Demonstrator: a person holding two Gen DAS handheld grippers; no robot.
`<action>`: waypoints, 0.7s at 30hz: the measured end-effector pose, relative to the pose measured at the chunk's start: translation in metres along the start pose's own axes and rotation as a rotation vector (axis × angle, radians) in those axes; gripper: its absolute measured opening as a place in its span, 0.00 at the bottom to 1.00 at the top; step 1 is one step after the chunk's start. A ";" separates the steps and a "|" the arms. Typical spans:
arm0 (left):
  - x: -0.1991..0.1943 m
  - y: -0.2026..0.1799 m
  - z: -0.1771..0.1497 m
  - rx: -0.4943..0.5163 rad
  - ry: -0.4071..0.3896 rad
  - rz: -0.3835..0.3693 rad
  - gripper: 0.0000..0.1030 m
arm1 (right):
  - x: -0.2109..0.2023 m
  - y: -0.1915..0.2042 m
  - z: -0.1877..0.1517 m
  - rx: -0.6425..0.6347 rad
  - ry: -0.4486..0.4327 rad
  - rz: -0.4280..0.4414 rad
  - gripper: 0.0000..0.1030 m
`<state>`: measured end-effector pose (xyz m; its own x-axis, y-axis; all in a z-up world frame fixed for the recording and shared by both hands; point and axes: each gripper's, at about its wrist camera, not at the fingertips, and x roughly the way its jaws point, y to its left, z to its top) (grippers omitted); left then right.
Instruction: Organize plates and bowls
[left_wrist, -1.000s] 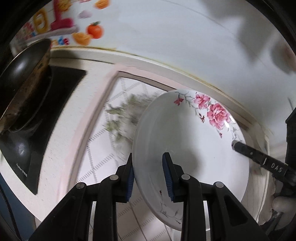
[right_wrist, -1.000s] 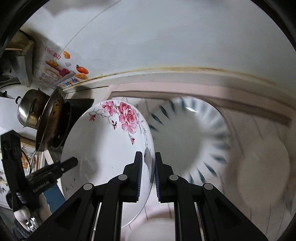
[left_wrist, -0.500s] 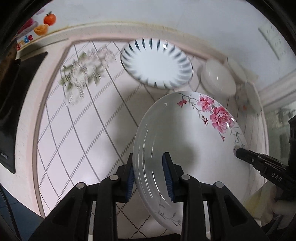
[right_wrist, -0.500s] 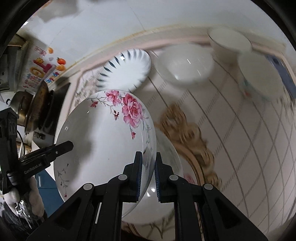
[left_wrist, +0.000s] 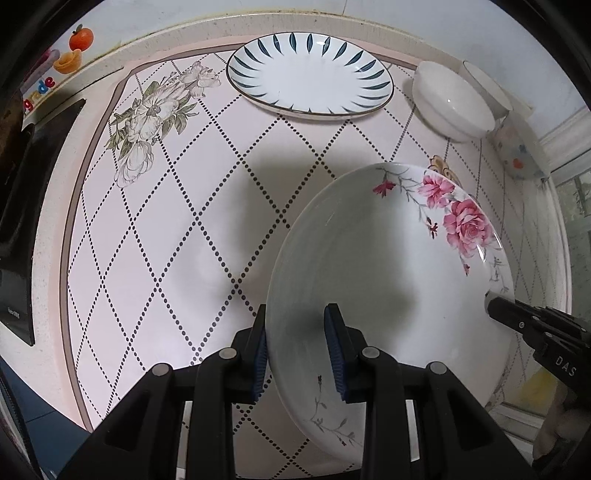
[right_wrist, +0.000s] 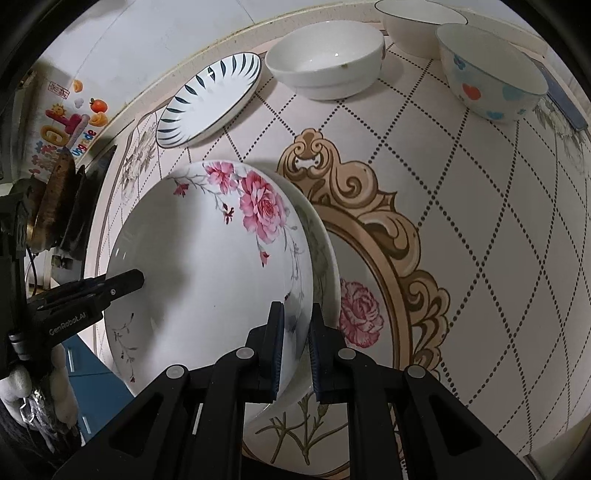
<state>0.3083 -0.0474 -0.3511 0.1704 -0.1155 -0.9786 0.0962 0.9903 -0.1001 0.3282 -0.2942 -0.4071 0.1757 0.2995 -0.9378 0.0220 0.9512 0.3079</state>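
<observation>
A white plate with pink roses (left_wrist: 388, 266) hangs tilted over the table mat, held on two sides. My left gripper (left_wrist: 297, 347) is shut on its left rim, and my right gripper (right_wrist: 295, 343) is shut on the opposite rim of the same rose plate (right_wrist: 207, 266). Each view shows the other gripper's fingers (left_wrist: 517, 321) (right_wrist: 118, 284) at the far rim. Directly under it lies a second rose-patterned plate (right_wrist: 354, 317), mostly hidden; I cannot tell whether the two touch. A blue-leaf plate (left_wrist: 310, 77) lies at the back of the mat.
Behind the mat's gold ornament (right_wrist: 388, 221) stand a white bowl (right_wrist: 325, 62), a second white bowl (right_wrist: 417, 22) and a bowl with coloured spots (right_wrist: 491, 77). A black stove (left_wrist: 22, 206) with a pan borders the mat on the left. The wall runs along the back.
Both grippers carried the rose plate away from the stove side, out over the patterned mat and lower. The blue-leaf plate and bowls came into view, and the second rose plate now lies beneath.
</observation>
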 end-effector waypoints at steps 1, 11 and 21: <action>0.001 0.000 0.000 -0.001 0.002 0.002 0.25 | 0.003 0.002 0.002 0.001 0.002 0.000 0.14; 0.012 -0.005 -0.002 0.013 0.005 0.041 0.24 | 0.005 0.004 0.004 -0.010 0.007 -0.018 0.14; 0.017 -0.005 -0.003 0.016 0.017 0.051 0.23 | -0.004 0.005 0.005 -0.030 0.003 -0.053 0.14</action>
<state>0.3074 -0.0543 -0.3673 0.1587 -0.0631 -0.9853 0.1033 0.9935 -0.0470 0.3326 -0.2906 -0.4009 0.1725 0.2484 -0.9532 0.0021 0.9676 0.2526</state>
